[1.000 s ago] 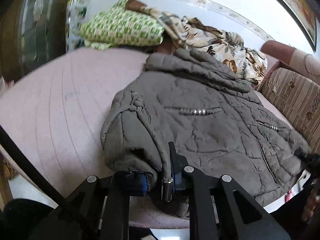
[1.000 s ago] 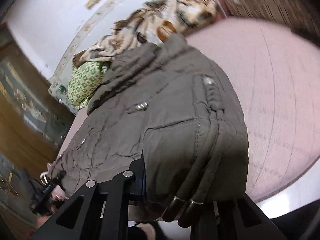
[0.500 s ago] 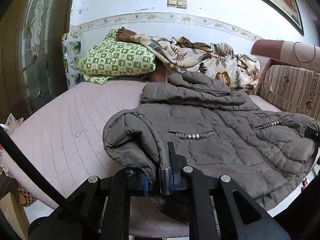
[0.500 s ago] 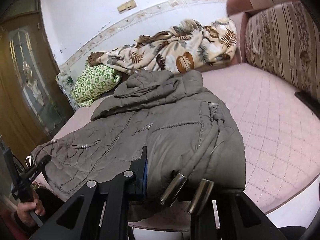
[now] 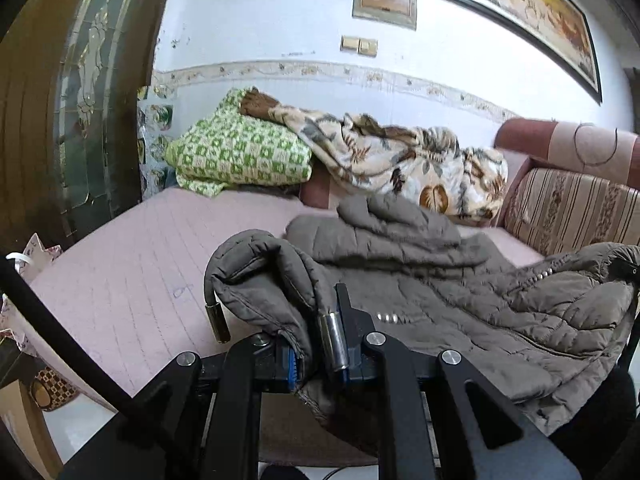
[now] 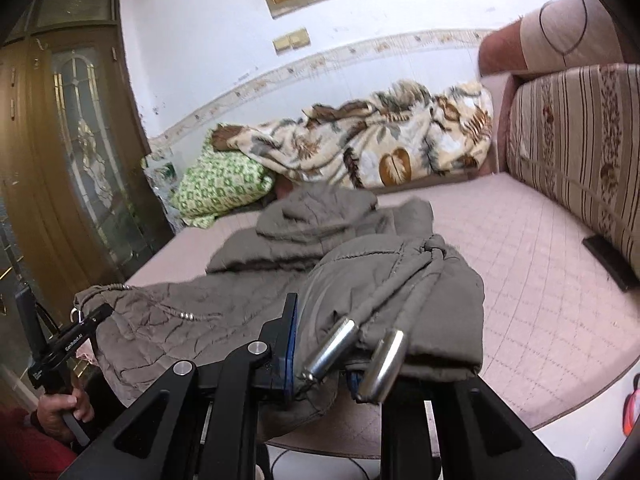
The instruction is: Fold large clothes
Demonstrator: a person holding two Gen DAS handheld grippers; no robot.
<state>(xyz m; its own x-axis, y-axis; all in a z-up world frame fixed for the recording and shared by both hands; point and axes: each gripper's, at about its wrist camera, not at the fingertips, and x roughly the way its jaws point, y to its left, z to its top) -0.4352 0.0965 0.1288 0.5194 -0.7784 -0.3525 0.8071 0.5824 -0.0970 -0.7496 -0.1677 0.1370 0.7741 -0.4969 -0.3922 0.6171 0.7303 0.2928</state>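
A grey-brown quilted hooded jacket (image 5: 460, 300) lies on the pink bed (image 5: 132, 264), its hood toward the far wall. My left gripper (image 5: 316, 356) is shut on the jacket's left hem corner, lifted off the bed, with metal-tipped drawcords hanging by it. My right gripper (image 6: 320, 368) is shut on the right hem corner of the jacket (image 6: 360, 280), also raised, with two drawcord ends (image 6: 360, 348) draped over it. The right fingertip is hidden under the cloth. The left gripper also shows in the right wrist view (image 6: 68, 344), held by a hand.
A green patterned pillow (image 5: 240, 156) and a leaf-print blanket (image 5: 400, 160) lie at the bed's far end. A striped sofa back (image 6: 576, 140) runs along the right side. A dark wooden door (image 6: 68, 140) stands at the left. A black object (image 6: 608, 256) lies by the sofa.
Both grippers have lifted the jacket's hem corners up off the bed and tilted level, so the near part of the jacket now hangs between them.
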